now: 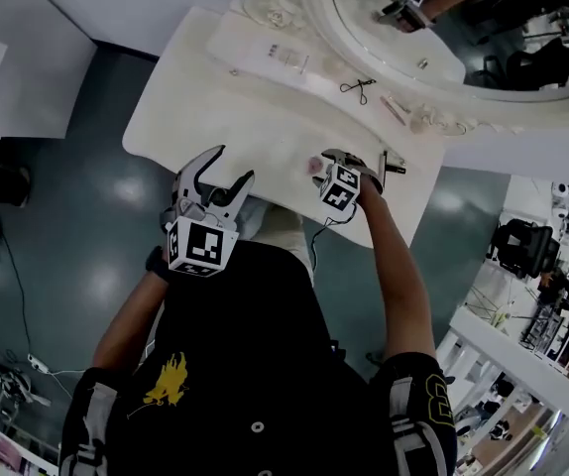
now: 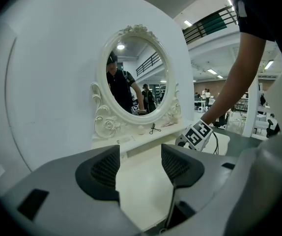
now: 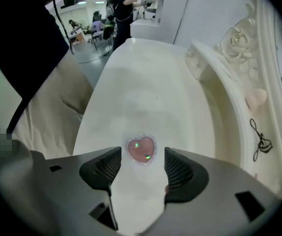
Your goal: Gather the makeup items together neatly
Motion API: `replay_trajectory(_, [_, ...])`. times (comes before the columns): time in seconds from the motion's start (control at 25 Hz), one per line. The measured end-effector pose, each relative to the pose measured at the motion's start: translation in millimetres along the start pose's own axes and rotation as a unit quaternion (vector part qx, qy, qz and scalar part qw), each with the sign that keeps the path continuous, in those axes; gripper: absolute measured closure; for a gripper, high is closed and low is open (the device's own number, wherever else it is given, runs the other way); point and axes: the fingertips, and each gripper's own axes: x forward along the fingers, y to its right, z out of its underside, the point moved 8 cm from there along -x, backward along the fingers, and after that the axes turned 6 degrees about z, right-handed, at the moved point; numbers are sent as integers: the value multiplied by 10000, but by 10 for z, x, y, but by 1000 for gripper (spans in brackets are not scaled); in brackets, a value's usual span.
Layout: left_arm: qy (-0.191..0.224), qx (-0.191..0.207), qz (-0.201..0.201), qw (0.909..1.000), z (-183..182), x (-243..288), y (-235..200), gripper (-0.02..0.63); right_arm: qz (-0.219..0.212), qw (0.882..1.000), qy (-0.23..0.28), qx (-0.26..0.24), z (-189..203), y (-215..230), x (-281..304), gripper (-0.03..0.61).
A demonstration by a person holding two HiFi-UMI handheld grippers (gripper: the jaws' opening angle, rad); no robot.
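Observation:
A pink heart-shaped compact lies flat on the white vanity table. It sits just ahead of my right gripper, level with the tips, and the open jaws do not touch it. From the head view the compact is near the table's front edge, with the right gripper over it. My left gripper hovers open and empty at the front edge, to the left. In its own view the left gripper faces the mirror. A black eyelash curler rests on the raised shelf.
The ornate oval mirror stands at the back of the table. A pale pink sponge sits on the shelf near the eyelash curler. A thin black stick lies right of the right gripper. A small white item rests on the shelf's left.

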Motion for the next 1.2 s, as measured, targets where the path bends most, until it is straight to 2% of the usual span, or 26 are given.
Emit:
replay_trajectory(0.12, [-85, -62, -18, 9999, 15, 31, 25, 341, -226, 9993, -119, -279, 7, -17, 105, 285])
replay_trajectory(0.24, [-137, -74, 8, 9999, 18, 58, 42, 341, -375, 9988, -125, -306, -5, 3, 158, 285])
replay_trajectory(0.4, [-202, -40, 43, 9998, 35, 81, 53, 341, -653, 9977, -134, -103, 8, 44, 189, 284])
replay_trajectory(0.48, [-224, -15, 69, 9997, 42, 99, 45, 341, -782, 9968, -145, 24, 25, 47, 205, 309])
replay_trajectory(0.6, [-218, 2, 101, 9997, 40, 111, 27, 342, -803, 9966, -120, 165, 25, 43, 204, 323])
replay_trajectory(0.68, [-202, 0, 119, 9997, 31, 108, 26, 341, -730, 9964, -101, 408, 36, 33, 191, 331])
replay_trajectory(0.76, [-181, -16, 143, 9997, 31, 111, 33, 344, -630, 9942, -41, 871, 70, 18, 175, 331])
replay_trajectory(0.84, [-153, -35, 177, 9997, 39, 109, 44, 344, -582, 9854, 121, 1598, 106, -9, 154, 331])
replay_trajectory(0.88, [-143, -36, 197, 9997, 43, 105, 53, 344, -537, 9772, 227, 2042, 126, -20, 138, 331])
replay_trajectory(0.96, [-141, -15, 240, 9996, 49, 93, 73, 344, -261, 9500, 461, 3079, 181, -18, 81, 333])
replay_trajectory(1.0, [-145, 4, 265, 9995, 50, 89, 78, 344, -51, 9281, 577, 3679, 213, -8, 35, 333])
replay_trajectory(1.04, [-148, 24, 294, 9995, 52, 86, 74, 344, 174, 8990, 685, 4322, 242, 5, -16, 333])
replay_trajectory(1.08, [-151, 44, 327, 9993, 53, 87, 64, 344, 397, 8635, 772, 4968, 268, 18, -59, 333])
replay_trajectory(1.2, [-160, 97, 417, 9990, 54, 100, 39, 344, 979, 7473, 818, 6521, 353, 14, -90, 333])
